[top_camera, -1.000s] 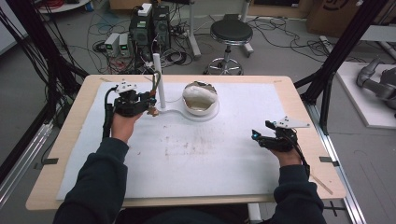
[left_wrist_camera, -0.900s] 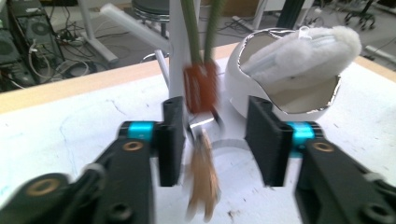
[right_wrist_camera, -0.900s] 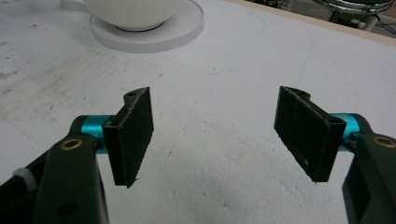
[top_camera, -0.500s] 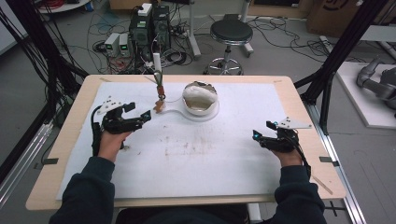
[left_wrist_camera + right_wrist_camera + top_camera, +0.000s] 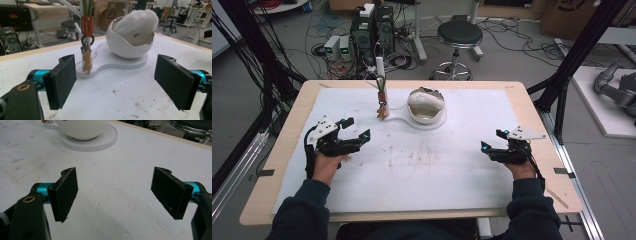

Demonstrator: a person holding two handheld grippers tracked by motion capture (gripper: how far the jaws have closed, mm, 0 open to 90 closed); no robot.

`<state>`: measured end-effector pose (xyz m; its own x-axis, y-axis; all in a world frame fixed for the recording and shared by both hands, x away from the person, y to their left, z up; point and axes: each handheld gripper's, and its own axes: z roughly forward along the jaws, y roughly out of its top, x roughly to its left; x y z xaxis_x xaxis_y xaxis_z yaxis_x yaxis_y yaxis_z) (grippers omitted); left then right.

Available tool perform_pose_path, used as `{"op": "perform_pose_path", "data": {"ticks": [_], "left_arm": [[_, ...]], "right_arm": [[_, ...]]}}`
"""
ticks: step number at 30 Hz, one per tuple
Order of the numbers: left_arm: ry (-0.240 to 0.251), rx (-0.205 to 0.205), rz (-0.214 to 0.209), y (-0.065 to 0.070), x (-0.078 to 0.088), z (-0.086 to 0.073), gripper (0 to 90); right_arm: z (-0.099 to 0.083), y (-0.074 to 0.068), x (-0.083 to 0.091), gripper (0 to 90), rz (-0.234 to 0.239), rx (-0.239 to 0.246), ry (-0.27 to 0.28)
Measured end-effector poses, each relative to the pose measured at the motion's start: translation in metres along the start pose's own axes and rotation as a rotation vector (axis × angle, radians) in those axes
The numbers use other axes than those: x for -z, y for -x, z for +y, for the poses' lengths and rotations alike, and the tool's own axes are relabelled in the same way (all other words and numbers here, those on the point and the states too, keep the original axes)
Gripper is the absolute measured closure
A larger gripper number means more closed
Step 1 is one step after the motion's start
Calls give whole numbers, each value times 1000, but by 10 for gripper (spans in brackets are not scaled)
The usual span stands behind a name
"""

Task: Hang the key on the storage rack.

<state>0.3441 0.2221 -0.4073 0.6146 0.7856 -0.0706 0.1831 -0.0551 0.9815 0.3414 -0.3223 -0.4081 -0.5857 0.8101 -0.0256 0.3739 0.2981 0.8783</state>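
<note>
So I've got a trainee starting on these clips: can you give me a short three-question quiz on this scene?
1. True or false: the left gripper is clamped on the keyring.
2. What lies inside the white bowl? A) white fluffy stuffing B) coins C) water
3. What does the keyring hang on?

Key
1. False: its jaws have just been opening and stand wide apart, with nothing between them.
2. A
3. The upright peg at the narrow end of the flat white base under the bowl.
</note>
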Motion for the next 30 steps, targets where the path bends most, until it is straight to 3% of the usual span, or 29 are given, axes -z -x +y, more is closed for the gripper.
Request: {"op": "perform_pose_path", "data": {"ticks": [7,30], "left_arm": [[6,-10,7,0,5,-5,184],[0,54,38,-5,9,-14,184]], "right_arm": [[0,0,1,221,-17,6,-2],[1,-2,-2,221,-32,11,-11]]}}
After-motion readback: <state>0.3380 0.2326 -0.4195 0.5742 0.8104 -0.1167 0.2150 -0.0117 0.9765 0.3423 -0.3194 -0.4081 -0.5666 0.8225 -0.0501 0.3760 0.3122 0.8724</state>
